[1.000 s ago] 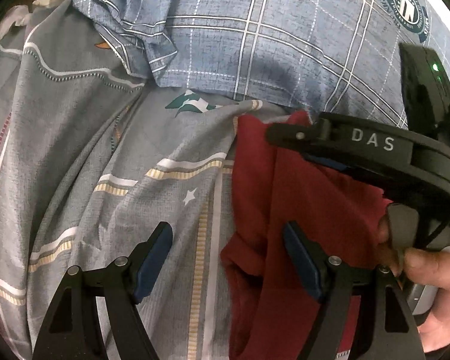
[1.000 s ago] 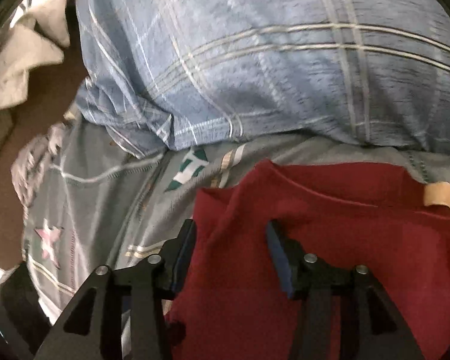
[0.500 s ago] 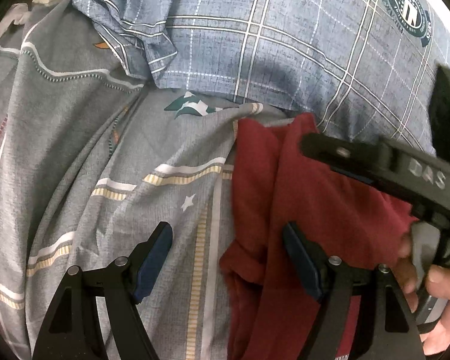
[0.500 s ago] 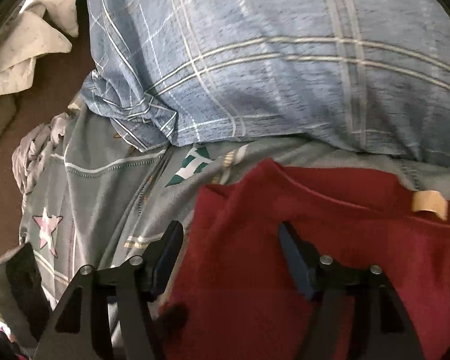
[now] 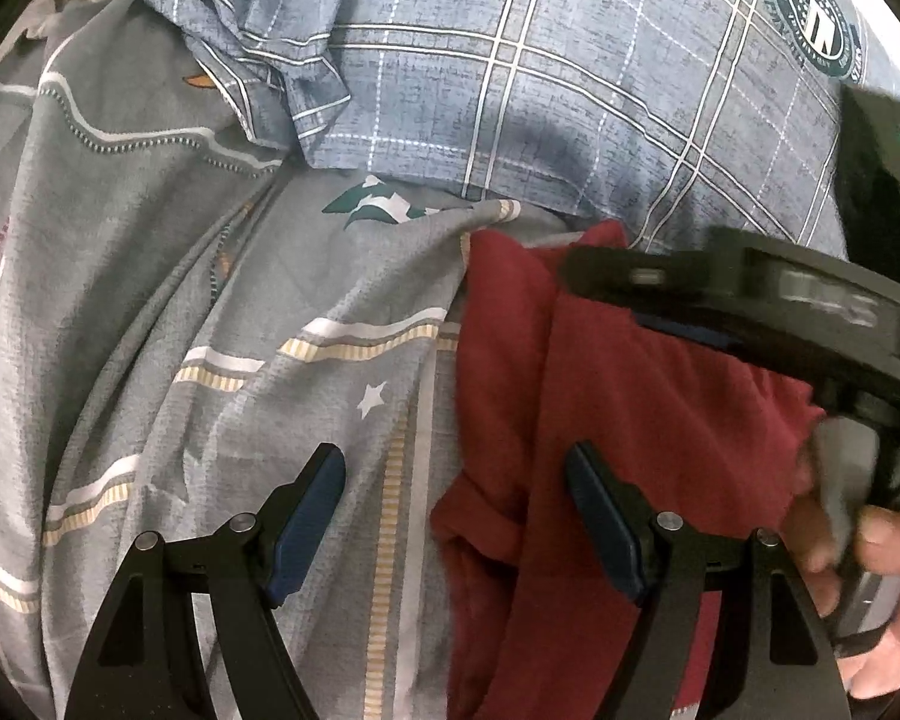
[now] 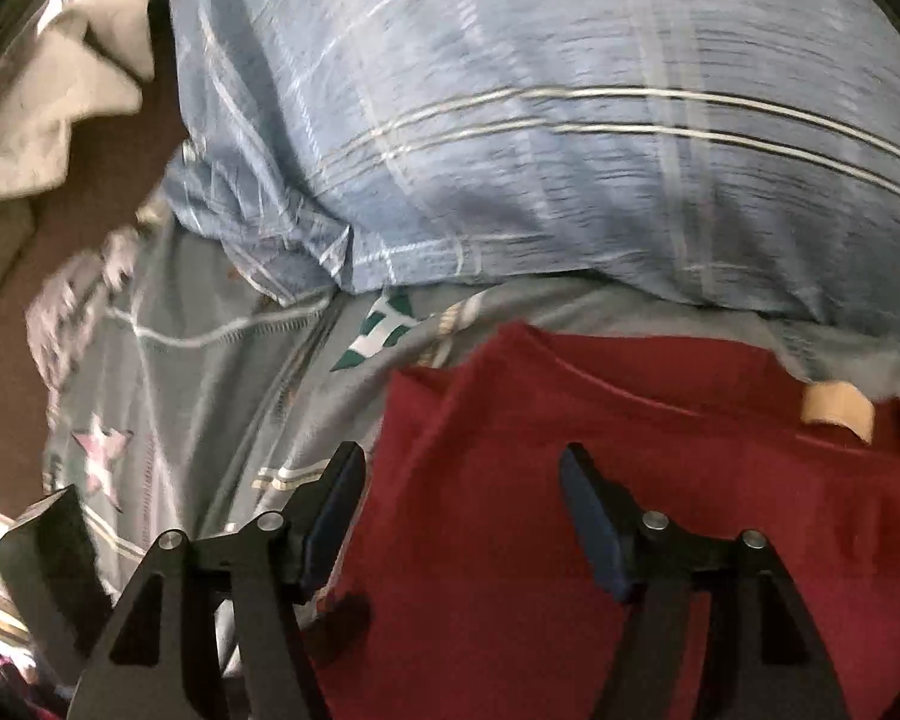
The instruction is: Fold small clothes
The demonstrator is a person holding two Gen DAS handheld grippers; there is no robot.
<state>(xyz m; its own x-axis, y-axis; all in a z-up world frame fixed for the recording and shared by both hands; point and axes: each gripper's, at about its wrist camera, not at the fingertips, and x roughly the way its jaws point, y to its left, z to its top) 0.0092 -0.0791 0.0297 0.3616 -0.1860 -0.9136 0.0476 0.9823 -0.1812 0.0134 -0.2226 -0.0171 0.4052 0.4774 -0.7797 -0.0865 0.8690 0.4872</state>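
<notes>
Both the left gripper (image 5: pixel 453 531) and right gripper (image 6: pixel 462 531), whose jaws have just been opening, stand spread and empty over the partly folded dark-red cotton garment (image 6: pixel 570 540) on the grey patterned bedsheet (image 5: pixel 210 330), further folds seemingly remaining.

My right hand-held gripper (image 5: pixel 720 306) smeared by motion blur, its lettering unreadable, red garment (image 5: pixel 630 420) cut off at the bottom edge, checked pillow (image 6: pixel 570 150) blurred, round badge (image 5: pixel 813 24) text too small to read
</notes>
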